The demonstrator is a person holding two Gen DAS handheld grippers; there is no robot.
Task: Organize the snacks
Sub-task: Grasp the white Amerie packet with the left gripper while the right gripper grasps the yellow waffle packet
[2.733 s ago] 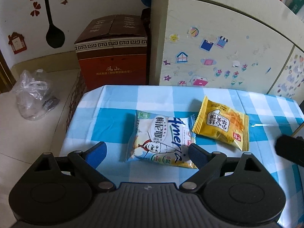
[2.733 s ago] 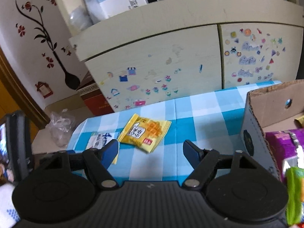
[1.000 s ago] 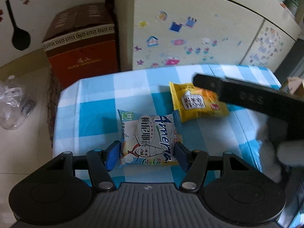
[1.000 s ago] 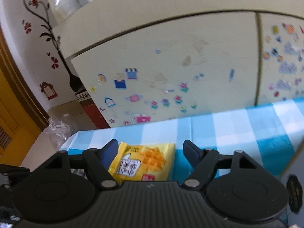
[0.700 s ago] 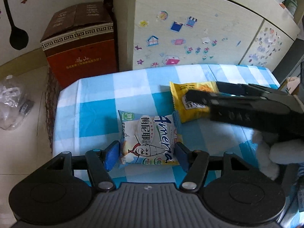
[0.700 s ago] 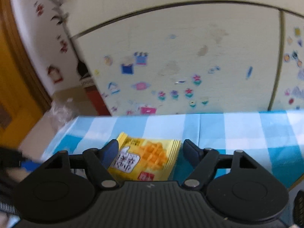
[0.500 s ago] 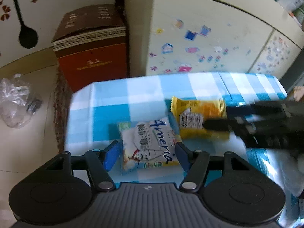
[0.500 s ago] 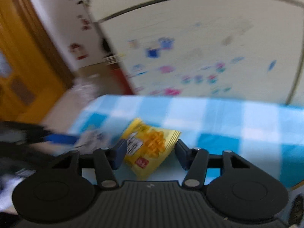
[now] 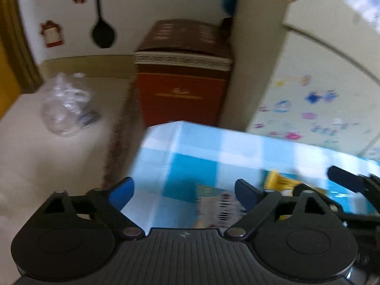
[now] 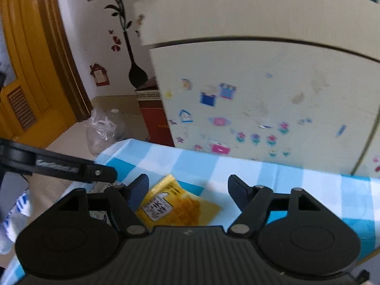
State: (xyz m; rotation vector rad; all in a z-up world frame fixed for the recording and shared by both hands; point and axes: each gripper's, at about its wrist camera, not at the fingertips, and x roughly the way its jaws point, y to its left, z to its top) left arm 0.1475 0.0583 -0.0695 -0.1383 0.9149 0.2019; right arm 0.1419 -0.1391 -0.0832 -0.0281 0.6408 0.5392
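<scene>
Left tongs: now swung left, aimed past the table corner; fingers spread wider than a second ago. White snack bag: no longer centred between the fingers, now low beside the right one, blurred. Right tongs: moved in over the yellow snack bag, which now lies between its parted fingers; cardboard box of snacks gone from that view. Left tongs' arm now crosses the right wrist view.

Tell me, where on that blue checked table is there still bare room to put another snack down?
Bare cloth lies between the yellow packet and the stickered cabinet, stretching off to the right. The far corner by the red-brown box is bare too. It is crowded where the white packet lies beside the yellow one, under both open grippers.
</scene>
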